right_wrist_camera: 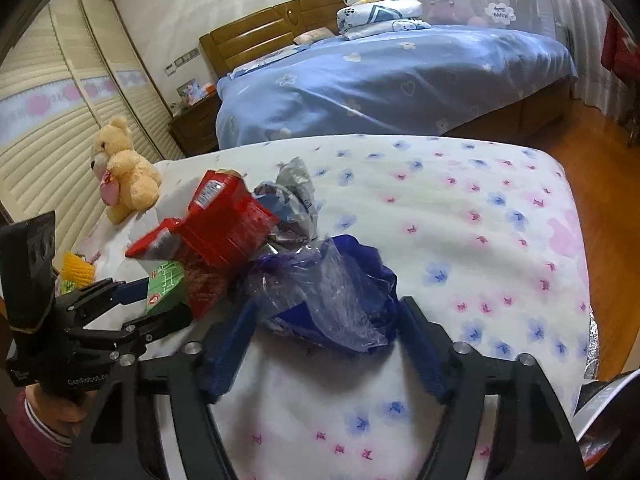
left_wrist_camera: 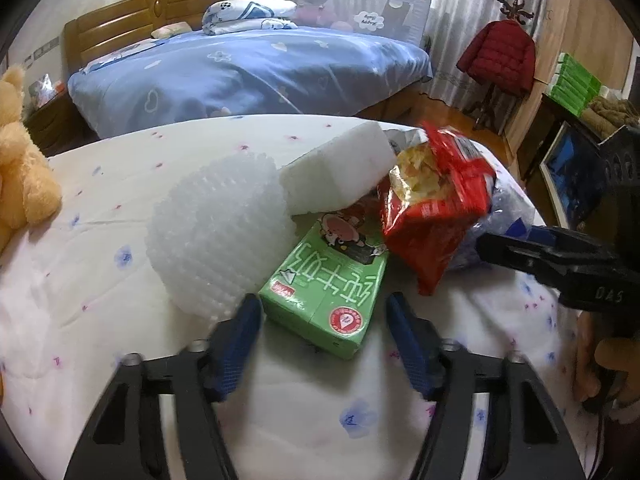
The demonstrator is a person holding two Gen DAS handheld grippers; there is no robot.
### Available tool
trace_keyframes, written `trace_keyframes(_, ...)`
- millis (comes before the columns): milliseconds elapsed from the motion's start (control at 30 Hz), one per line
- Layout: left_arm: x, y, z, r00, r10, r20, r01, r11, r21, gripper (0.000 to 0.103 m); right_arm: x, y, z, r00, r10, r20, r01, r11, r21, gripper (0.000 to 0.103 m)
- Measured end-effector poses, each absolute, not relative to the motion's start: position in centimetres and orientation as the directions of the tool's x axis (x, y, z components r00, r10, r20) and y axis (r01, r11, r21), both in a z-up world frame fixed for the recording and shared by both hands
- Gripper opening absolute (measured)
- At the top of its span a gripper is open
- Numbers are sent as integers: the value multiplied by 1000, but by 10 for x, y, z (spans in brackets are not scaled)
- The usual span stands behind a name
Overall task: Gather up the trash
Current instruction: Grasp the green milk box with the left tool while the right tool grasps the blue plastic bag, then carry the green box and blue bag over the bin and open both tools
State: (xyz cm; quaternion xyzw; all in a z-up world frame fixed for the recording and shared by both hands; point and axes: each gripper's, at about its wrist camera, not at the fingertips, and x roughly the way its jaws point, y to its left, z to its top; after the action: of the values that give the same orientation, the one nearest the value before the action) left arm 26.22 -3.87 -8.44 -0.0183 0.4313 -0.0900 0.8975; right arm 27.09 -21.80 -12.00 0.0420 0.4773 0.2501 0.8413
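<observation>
Left tongs (left_wrist_camera: 322, 312) gape around the green carton's (left_wrist_camera: 326, 286) near end, its length running straight ahead; right tongs (right_wrist_camera: 326, 320) gape around the blue plastic bag (right_wrist_camera: 332, 292).

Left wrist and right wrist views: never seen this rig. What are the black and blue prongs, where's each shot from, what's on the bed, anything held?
No robot arm: a person carries a handheld gripper in each hand, each with a fisheye camera looking along its two blue fingers.

The left wrist view shows the left gripper, open around a green carton without gripping it. Beside the carton lie bubble wrap, a foam block and a red snack bag.

The right wrist view shows the right gripper, open around a crumpled blue plastic bag.

Everything rests on a floral bedspread. Nothing is held.
</observation>
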Motion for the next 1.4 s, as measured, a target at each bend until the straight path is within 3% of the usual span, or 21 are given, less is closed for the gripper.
trace_keyframes(133, 257, -41, -81, 626, -167, -762, 153, 984, -90, 51, 265, -217, -116, 435, 446, -782, -384, 877, 287, 61)
trace_keyframes(267, 237, -43, -78, 640, -162, -751, 154, 985, -81, 51, 248, -220, -112, 442, 448, -777, -374, 879, 294, 57)
trace_keyframes(900, 132, -22, -57, 679, -200, -706, 87, 977, -193, 51, 165, -287, -85, 602, 336, -724, -140, 938, 318, 56)
trace_keyframes(1400, 95, -46, -42, 671, -292, -682, 191, 956, -221, 51, 127, -329, -76, 644, 276, -714, -44, 945, 325, 56)
